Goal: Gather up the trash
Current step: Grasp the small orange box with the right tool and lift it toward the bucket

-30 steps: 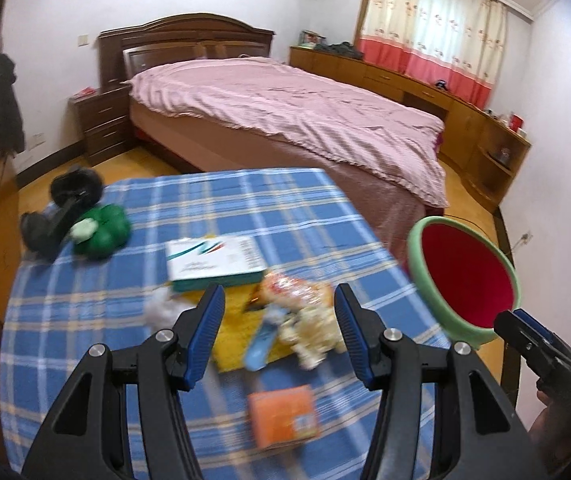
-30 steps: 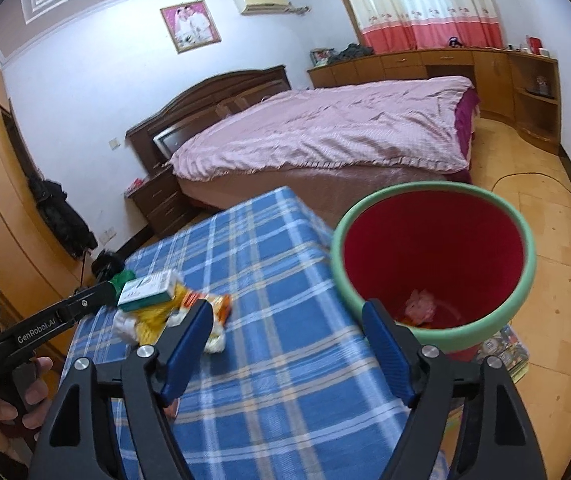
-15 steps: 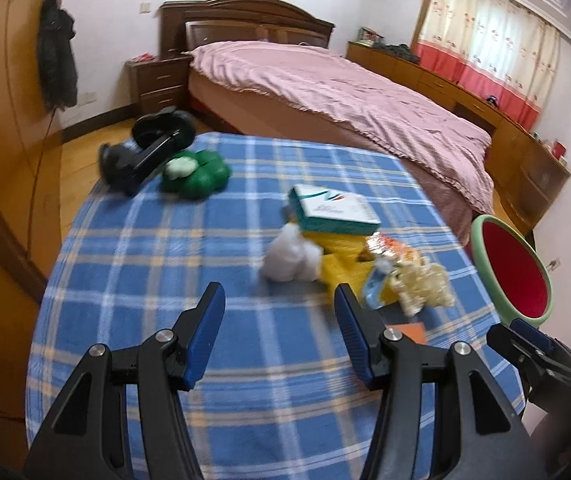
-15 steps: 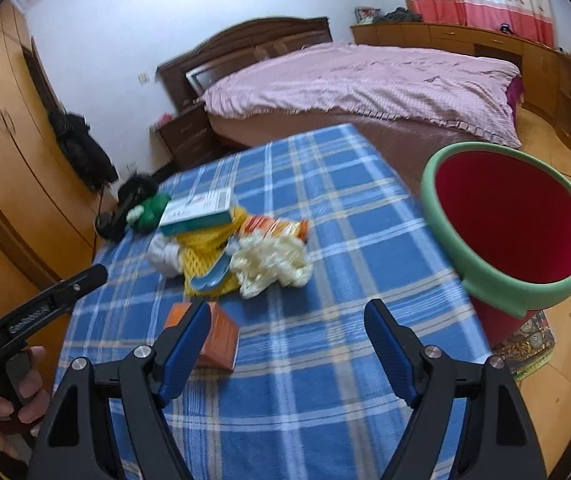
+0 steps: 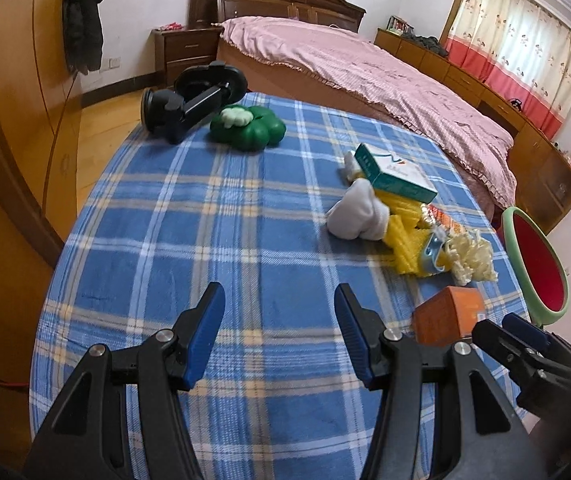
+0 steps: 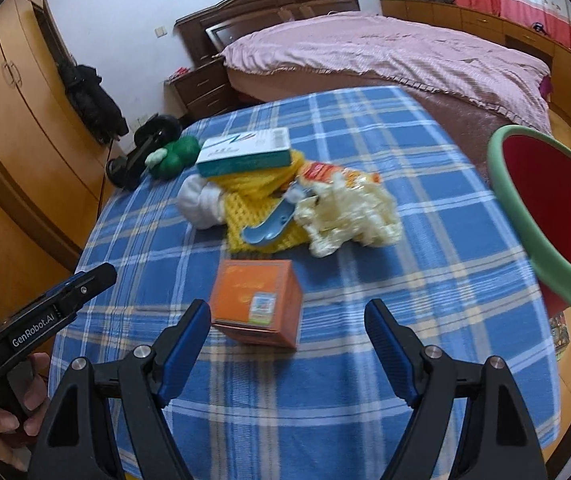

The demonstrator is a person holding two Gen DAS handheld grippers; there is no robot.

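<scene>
Two grippers hang over the checked tablecloth (image 6: 365,152), both empty; step in hand looks like the approach to the next bit of trash; nothing gripped yet. Right gripper (image 6: 287,344), lower centre of its view, fingers spread wide with nothing between them; orange box (image 6: 257,304) lies just ahead of the tips, nearer the left finger (image 6: 183,350), not touching either. Left gripper (image 5: 279,334), lower centre of its view, fingers partly spread, only bare cloth between them; same orange box (image 5: 447,316) sits off to its right, apart. Rest of the trash pile mid-frame beyond the box: yellow net (image 6: 253,208), blue scoop (image 6: 269,230), cream foam wad (image 6: 349,216), white sock (image 6: 201,200), teal-and-white carton (image 6: 245,152) on top. Red bin (image 6: 553,208) with green rim at right edge, beside the table, well apart from the box. Next move, my guess: right gripper goes forward and down to straddle the box, close, carry right to the bin; box is wide, needs the full spread.
</scene>
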